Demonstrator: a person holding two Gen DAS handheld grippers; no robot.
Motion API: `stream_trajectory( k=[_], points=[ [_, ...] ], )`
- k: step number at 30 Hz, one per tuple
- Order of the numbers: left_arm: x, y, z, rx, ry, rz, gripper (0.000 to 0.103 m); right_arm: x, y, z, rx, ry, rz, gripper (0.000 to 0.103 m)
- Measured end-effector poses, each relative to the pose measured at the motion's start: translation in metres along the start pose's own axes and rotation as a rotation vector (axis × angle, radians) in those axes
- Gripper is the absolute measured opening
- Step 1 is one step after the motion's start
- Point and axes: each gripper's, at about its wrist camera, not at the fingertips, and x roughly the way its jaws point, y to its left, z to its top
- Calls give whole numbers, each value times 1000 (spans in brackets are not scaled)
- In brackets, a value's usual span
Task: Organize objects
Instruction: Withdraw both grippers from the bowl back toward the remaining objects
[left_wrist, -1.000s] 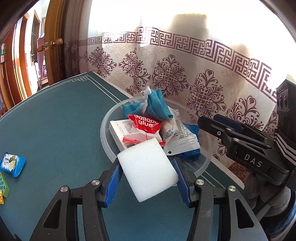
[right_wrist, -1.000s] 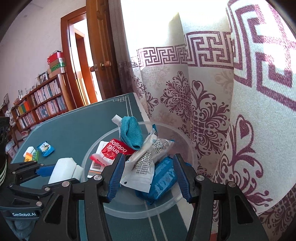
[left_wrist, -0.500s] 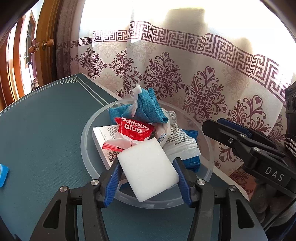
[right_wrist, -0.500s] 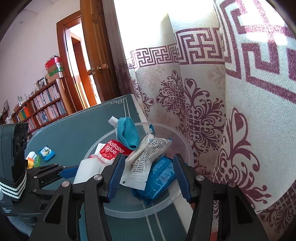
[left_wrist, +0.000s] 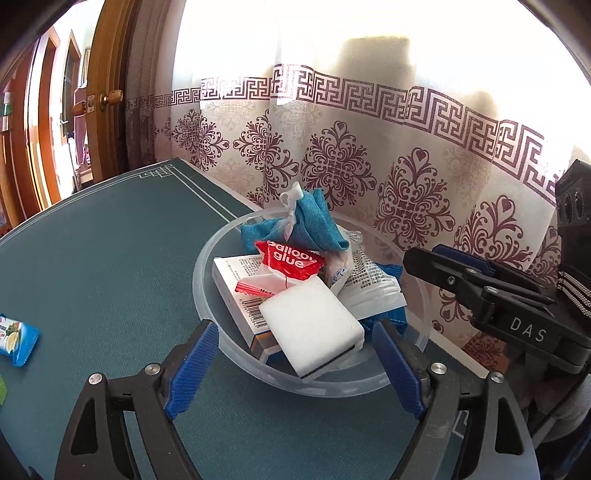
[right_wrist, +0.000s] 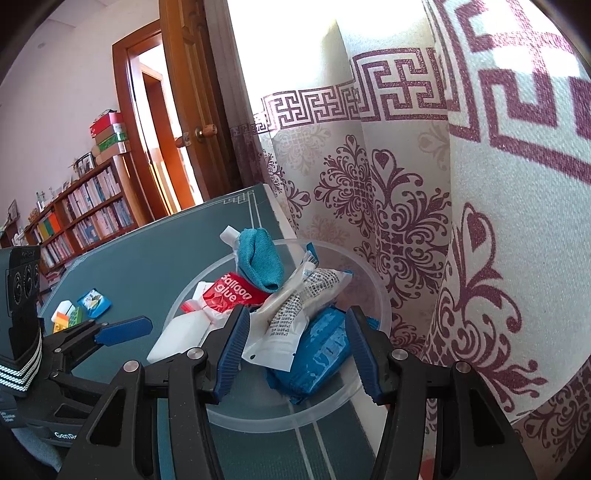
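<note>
A clear plastic bowl (left_wrist: 207, 314) stands on the green table by the curtain. In it lie a white sponge block (left_wrist: 310, 325), a white box (left_wrist: 236, 291), a red "balloon glue" packet (left_wrist: 288, 258), a teal cloth pouch (left_wrist: 310, 221), a white printed sachet (left_wrist: 373, 291) and a blue packet (right_wrist: 325, 350). My left gripper (left_wrist: 291, 365) is open, its fingers apart on either side of the sponge, which rests on the bowl's near rim. My right gripper (right_wrist: 295, 347) is open and empty above the bowl (right_wrist: 369, 291); the sponge also shows there (right_wrist: 177, 336).
A blue-green sachet (left_wrist: 14, 339) lies at the table's left; in the right wrist view it (right_wrist: 94, 301) sits beside small coloured blocks (right_wrist: 66, 317). The patterned curtain (left_wrist: 369, 147) hangs right behind the bowl. A wooden door (right_wrist: 184, 122) and bookshelf (right_wrist: 81, 210) stand beyond.
My left gripper carried the white sponge forward over the bowl, then opened; the sponge now lies in the bowl. The right gripper stayed open above the bowl.
</note>
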Motion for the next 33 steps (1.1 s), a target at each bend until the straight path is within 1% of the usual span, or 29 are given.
stream_trajectory(
  k=[4, 11, 18, 23, 25, 33],
  points=[
    [-4, 4, -4, -2, 2, 23, 88, 0, 3, -2, -1, 4, 6, 56],
    [13, 16, -5, -38, 36, 78, 88, 1, 5, -3, -5, 9, 13, 56],
    [22, 26, -1, -75, 47, 103, 88, 5, 8, -6, -8, 22, 18, 56],
    [19, 30, -4, -90, 57, 104, 89, 5, 10, -6, -10, 27, 19, 56],
    [15, 31, -5, -94, 51, 103, 94, 5, 10, -6, -9, 30, 21, 56],
    [-2, 33, -7, -104, 36, 105, 98, 6, 21, -12, -27, 51, 42, 56]
  ],
)
